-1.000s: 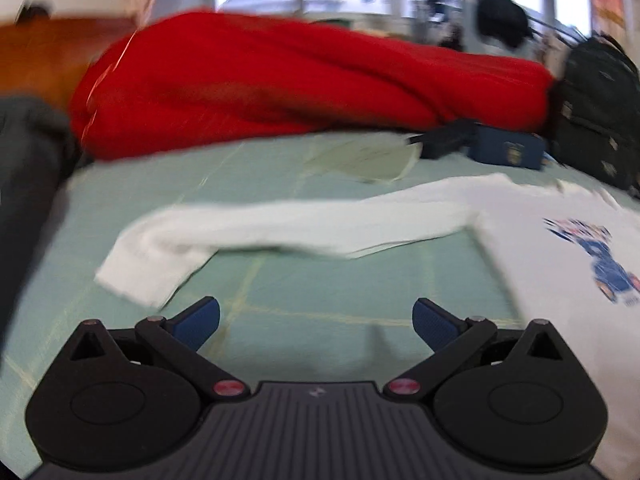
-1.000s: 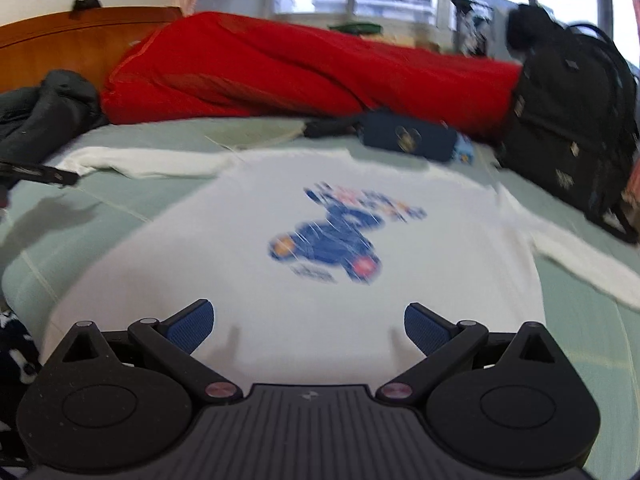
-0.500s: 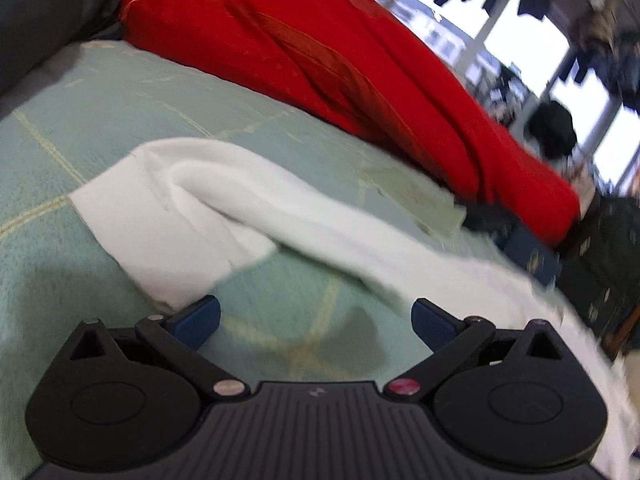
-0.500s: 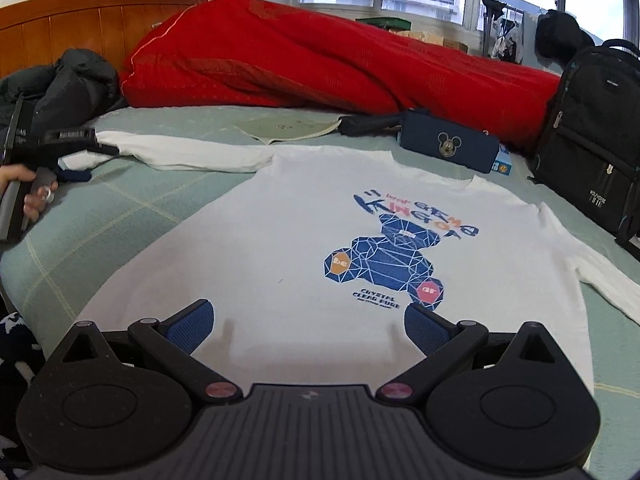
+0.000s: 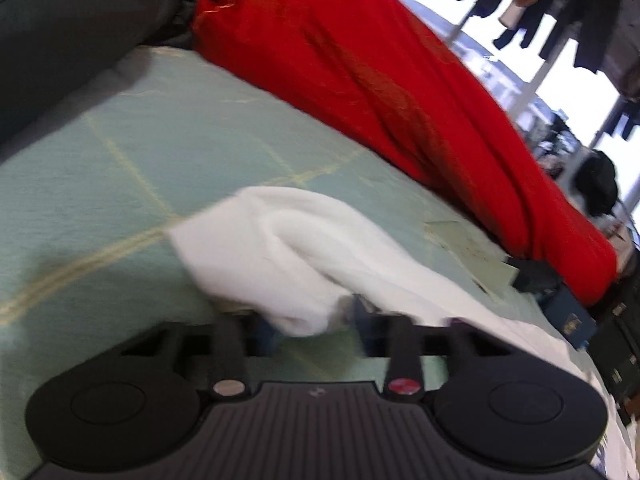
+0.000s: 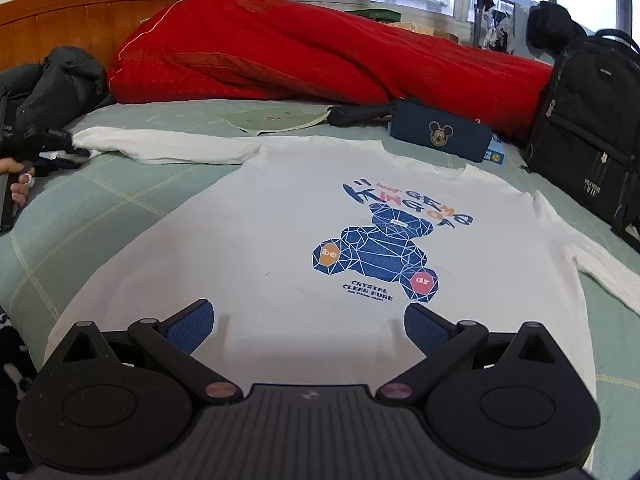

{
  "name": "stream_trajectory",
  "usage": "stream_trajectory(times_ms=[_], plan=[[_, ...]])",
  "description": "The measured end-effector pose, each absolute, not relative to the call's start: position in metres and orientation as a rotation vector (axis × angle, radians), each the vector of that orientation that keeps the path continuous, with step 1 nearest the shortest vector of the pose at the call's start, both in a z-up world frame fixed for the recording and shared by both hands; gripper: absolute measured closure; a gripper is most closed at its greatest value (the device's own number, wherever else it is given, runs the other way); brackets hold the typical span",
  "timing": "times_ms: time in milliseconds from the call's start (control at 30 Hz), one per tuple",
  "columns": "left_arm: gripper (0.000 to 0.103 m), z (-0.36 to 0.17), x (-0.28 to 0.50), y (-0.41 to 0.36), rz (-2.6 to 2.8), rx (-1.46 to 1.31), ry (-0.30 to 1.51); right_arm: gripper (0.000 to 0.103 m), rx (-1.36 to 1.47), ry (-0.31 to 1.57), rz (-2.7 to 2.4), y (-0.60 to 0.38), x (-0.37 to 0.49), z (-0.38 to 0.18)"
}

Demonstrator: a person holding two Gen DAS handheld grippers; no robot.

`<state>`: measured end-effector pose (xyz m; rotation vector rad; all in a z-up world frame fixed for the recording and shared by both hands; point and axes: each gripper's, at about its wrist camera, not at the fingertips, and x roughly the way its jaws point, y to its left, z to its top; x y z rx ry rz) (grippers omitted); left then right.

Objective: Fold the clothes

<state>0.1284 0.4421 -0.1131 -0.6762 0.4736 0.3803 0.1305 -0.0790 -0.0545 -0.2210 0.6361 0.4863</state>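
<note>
We see left gripper [image 5: 312, 326] jaws closing around sleeve cuff [image 5: 280, 280], blurred; sleeve runs toward right of frame. Right gripper [image 6: 308, 326] jaws wide open, empty, over shirt [image 6: 280, 240] hem.

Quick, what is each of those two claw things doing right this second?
Left gripper: blurred, closed or closing on the white sleeve cuff.
Right gripper: open, holding nothing, above the hem of the white shirt.

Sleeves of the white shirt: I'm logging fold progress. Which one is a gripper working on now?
The sleeve near the dark jacket: the left gripper has closed around its cuff. The other sleeve, by the black backpack, lies untouched.
</note>
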Motion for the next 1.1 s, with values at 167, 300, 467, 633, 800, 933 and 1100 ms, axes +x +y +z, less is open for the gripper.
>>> stream_trajectory(times_ms=[167,300,467,633,800,933,1100], plan=[[0.088,-0.101,0.134,0.453,0.457,-0.591,0.502,0.000,-0.230,0.623,0.481,-0.079,0.130,-0.052],[0.089,-0.086,0.137,0.460,0.506,-0.523,0.513,0.000,-0.228,0.622,0.470,-0.079,0.132,-0.052],[0.090,-0.075,0.135,0.464,0.521,-0.511,0.525,0.000,-0.226,0.632,0.455,-0.080,0.136,-0.054],[0.091,-0.065,0.133,0.469,0.536,-0.499,0.536,0.000,-0.229,0.633,0.453,-0.079,0.137,-0.055],[0.088,-0.054,0.130,0.473,0.551,-0.487,0.547,0.000,-0.224,0.633,0.455,-0.079,0.137,-0.055],[0.088,-0.056,0.120,0.479,0.659,-0.429,0.618,0.000,-0.209,0.630,0.461,-0.082,0.137,-0.055],[0.087,-0.044,0.114,0.469,0.624,-0.367,0.640,0.000,-0.178,0.628,0.473,-0.085,0.138,-0.053]])
